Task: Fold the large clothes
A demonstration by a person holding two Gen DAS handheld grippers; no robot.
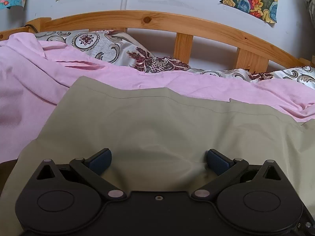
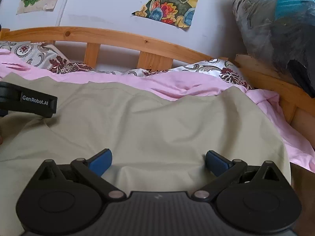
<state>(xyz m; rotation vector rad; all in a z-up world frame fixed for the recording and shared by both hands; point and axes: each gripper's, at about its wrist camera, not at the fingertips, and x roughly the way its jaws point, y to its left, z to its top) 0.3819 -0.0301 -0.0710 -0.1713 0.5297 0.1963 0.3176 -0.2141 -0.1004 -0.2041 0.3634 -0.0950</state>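
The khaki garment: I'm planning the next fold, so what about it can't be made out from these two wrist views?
- Near edge of the khaki garment: hidden in both views under the left gripper and right gripper.
- Its type, sleeves or legs: neither view shows them.
- Its left extent: cut off in the right wrist view by the frame edge.
- Pink sheet beneath it: covered.

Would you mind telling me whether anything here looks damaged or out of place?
The colourful wall poster is torn, with a ragged lower-left edge. The khaki garment lies rumpled on the pink sheet; nothing else stands out.
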